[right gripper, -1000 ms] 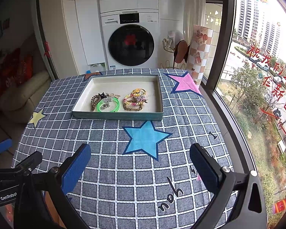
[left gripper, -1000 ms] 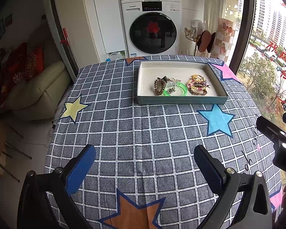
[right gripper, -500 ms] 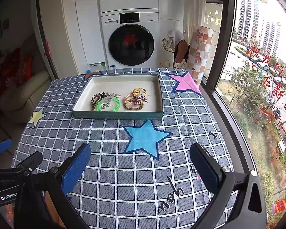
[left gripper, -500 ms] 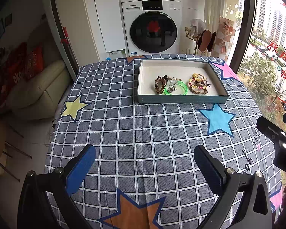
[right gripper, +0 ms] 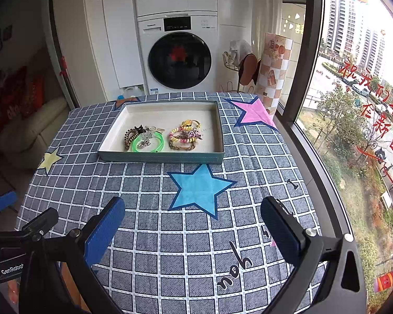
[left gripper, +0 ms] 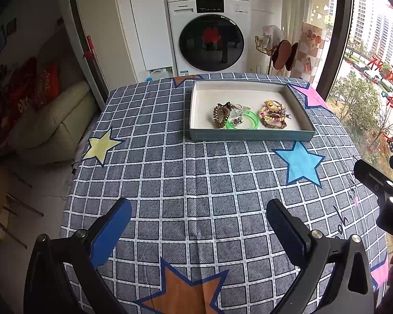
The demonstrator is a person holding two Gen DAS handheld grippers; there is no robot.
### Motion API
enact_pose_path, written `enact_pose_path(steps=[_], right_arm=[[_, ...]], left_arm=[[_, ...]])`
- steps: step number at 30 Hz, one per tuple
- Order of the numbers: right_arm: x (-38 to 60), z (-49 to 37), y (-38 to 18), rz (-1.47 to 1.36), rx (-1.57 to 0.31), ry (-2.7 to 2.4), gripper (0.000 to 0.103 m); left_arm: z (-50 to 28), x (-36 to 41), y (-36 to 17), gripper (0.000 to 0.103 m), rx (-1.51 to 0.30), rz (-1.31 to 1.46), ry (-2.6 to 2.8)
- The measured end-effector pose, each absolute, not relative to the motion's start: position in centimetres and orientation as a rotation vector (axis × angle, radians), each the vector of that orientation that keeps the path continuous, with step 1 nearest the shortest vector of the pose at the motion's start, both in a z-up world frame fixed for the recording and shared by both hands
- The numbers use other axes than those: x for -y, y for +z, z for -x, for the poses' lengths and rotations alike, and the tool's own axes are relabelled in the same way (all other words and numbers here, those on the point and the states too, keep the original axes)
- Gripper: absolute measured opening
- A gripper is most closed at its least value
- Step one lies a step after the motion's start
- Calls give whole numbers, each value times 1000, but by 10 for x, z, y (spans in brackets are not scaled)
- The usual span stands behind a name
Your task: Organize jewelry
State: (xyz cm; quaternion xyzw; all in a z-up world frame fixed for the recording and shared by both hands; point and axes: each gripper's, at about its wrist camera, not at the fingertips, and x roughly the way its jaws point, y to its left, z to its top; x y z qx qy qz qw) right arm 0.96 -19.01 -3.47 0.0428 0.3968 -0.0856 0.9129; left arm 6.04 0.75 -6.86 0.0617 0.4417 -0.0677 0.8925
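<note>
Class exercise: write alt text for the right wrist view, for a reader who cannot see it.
A shallow tray sits on a grey checked tablecloth with coloured stars, holding a brown spiral hair tie, a green bangle and beaded bracelets. The open right gripper frames the foreground, its jaws wide apart and empty. A washing machine stands behind the table.

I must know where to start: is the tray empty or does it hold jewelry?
Not empty. The tray holds a green ring and beaded bracelets near its front wall.
</note>
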Motion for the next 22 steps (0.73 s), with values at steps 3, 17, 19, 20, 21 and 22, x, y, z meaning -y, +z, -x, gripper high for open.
enact_pose_path(steps=[3, 17, 19, 20, 21, 22], right_arm=[[189, -10, -35, -91, -817, -178, 103], [188, -8, -38, -92, -824, -177, 103], [188, -9, -38, -91, -824, -177, 103], [188, -10, -37, -91, -824, -177, 103], [188, -8, -38, -92, -824, -177, 103], [188, -8, -38, -92, -825, -176, 103]], left_arm=[[-61, -8, -70, 103, -920, -125, -138], [-63, -9, -71, 103, -923, -119, -133], [-63, -9, -70, 103, -916, -121, -139], [-62, -8, -69, 103, -914, -123, -142], [-63, -8, -69, 103, -914, -124, -143], [-63, -8, -69, 103, -915, -125, -140]])
